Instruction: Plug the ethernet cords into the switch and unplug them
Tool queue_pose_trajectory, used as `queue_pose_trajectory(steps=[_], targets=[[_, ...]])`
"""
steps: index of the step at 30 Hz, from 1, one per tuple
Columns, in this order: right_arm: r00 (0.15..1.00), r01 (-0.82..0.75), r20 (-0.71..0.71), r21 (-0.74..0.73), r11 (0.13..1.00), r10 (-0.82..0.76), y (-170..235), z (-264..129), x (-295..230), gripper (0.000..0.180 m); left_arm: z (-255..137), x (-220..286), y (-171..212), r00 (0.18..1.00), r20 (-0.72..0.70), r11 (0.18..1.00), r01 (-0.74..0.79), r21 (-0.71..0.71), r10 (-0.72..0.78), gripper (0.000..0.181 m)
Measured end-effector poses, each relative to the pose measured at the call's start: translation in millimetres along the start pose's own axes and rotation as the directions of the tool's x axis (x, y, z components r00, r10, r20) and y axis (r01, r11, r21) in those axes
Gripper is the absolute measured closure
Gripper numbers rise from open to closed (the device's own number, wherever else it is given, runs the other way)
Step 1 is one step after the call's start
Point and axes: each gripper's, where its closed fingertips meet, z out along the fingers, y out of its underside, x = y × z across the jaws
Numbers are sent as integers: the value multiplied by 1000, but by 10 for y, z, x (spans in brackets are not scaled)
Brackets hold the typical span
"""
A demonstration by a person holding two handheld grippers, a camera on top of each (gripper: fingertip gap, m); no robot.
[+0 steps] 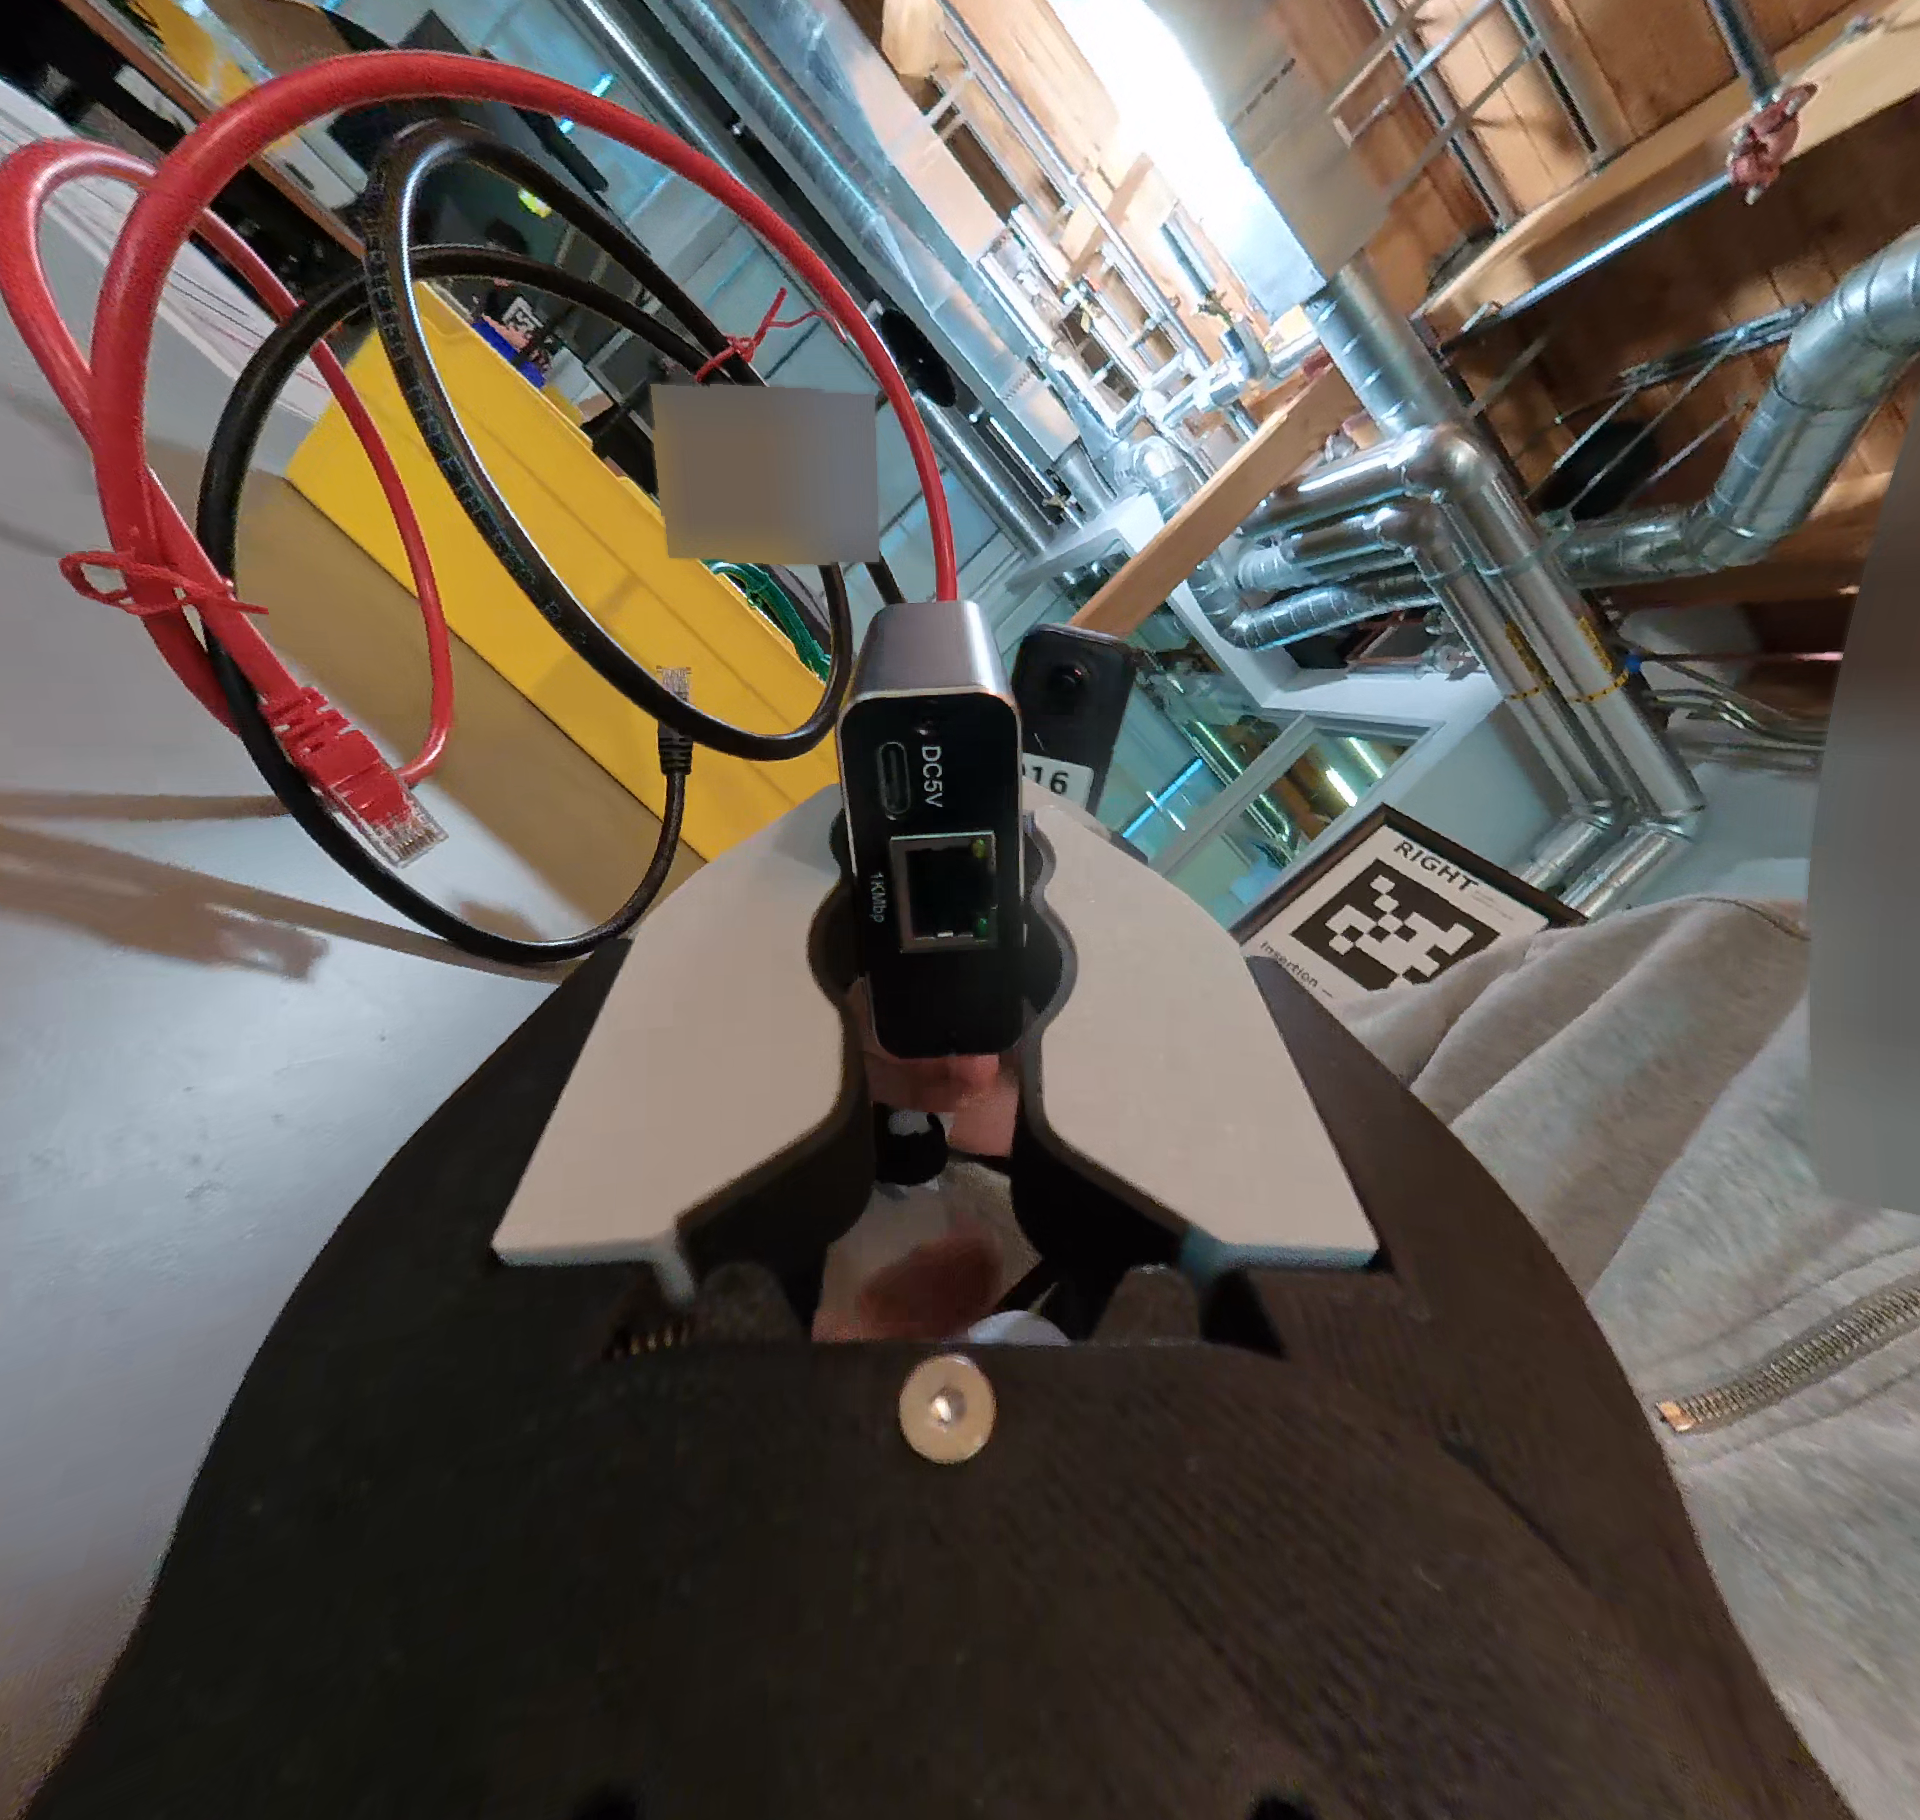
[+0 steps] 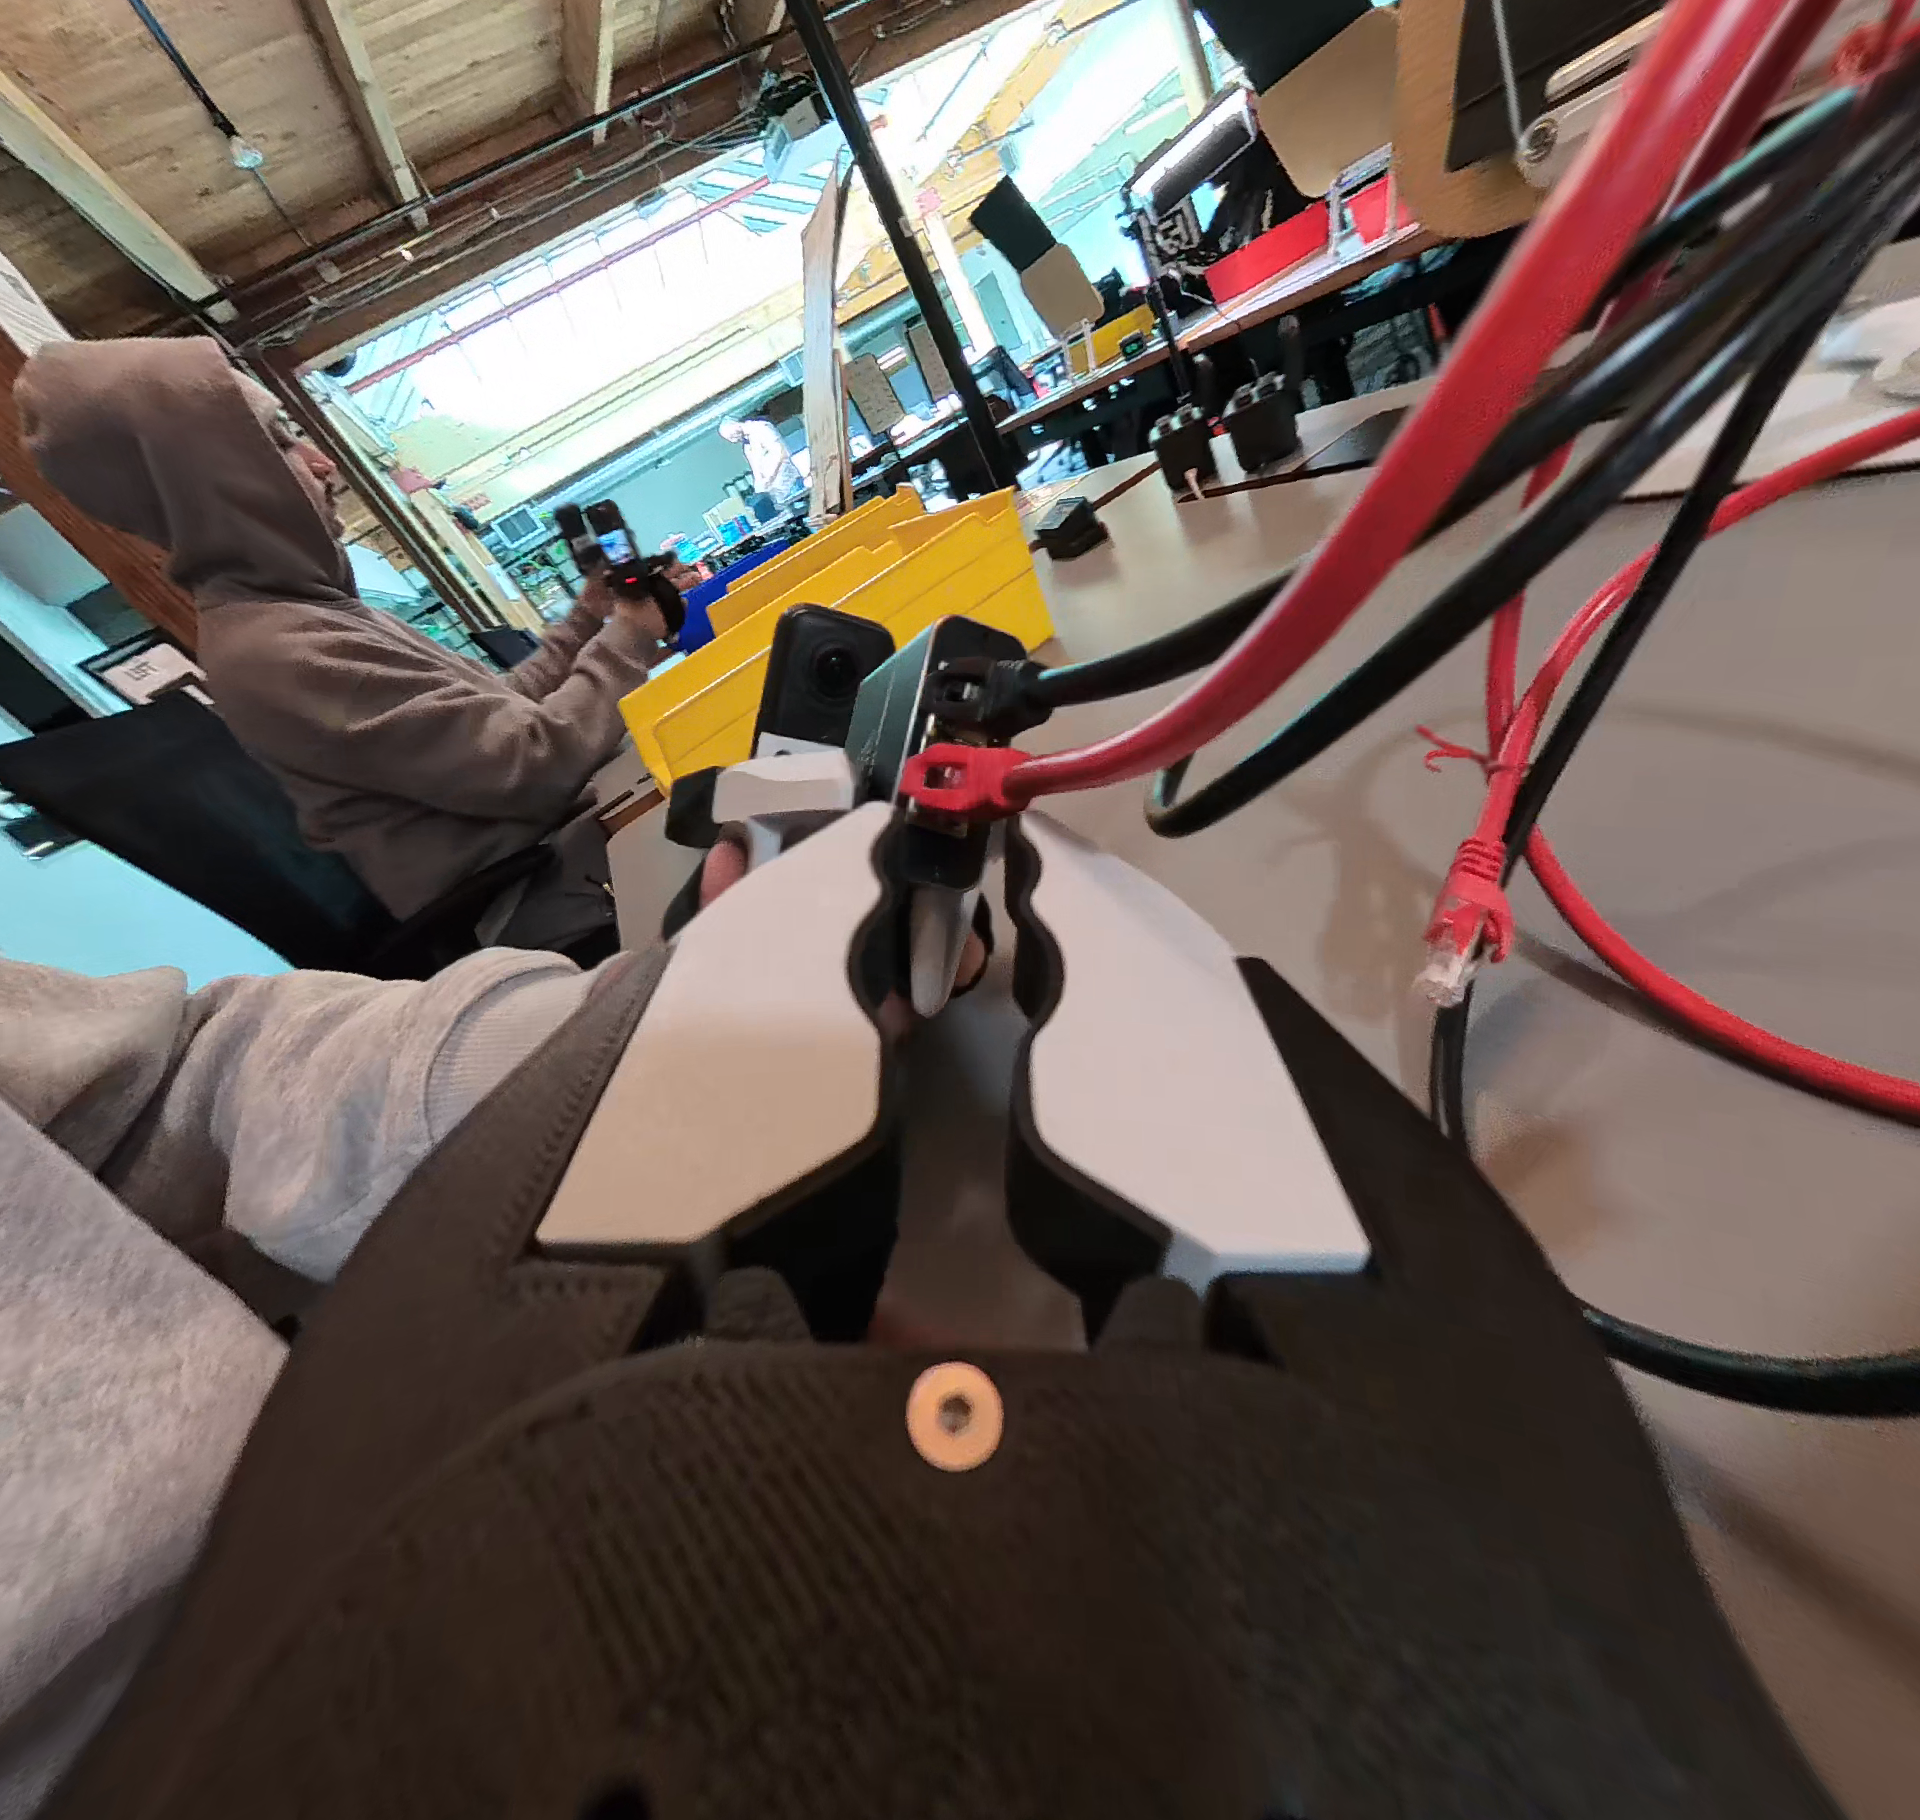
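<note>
My left gripper is shut on the switch, a small dark box held upright with an empty port facing the camera. A red cord and a black cord loop up from its far end. Their free plugs, red and black, hang over the table. In the right wrist view the switch has a red plug and a black plug seated in it. My right gripper has its jaws a little apart, tips just under the red plug. A left gripper finger shows beside it.
Yellow bins stand on the grey table beyond the switch; they also show in the left wrist view. A seated person in a hooded top holds a device at the left. A loose red plug dangles at the right.
</note>
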Motion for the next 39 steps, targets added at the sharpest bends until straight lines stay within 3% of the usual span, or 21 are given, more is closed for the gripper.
queue_pose_trajectory(steps=[6,13,15,20,27,39], targets=[[997,1,77,-47,999,2,11,-85,-11,169,42,29,61,998,20,997,-56,-48,57,154],[997,1,80,-43,999,3,13,-42,-60,149,13,41,42,985,61,984,-157,-83,163,156],[999,1,35,-6,1000,0,-39,-55,0,137,43,82,95,976,55,972,-204,-119,212,156],[992,-84,95,-17,996,85,-50,-119,-11,151,91,118,167,938,80,931,-320,-174,337,156],[988,-71,133,-60,996,79,-17,-138,-51,145,94,118,168,946,69,937,-302,-174,318,156],[991,15,137,-122,992,2,35,-159,-50,151,93,117,176,947,66,937,-297,-182,313,156]])
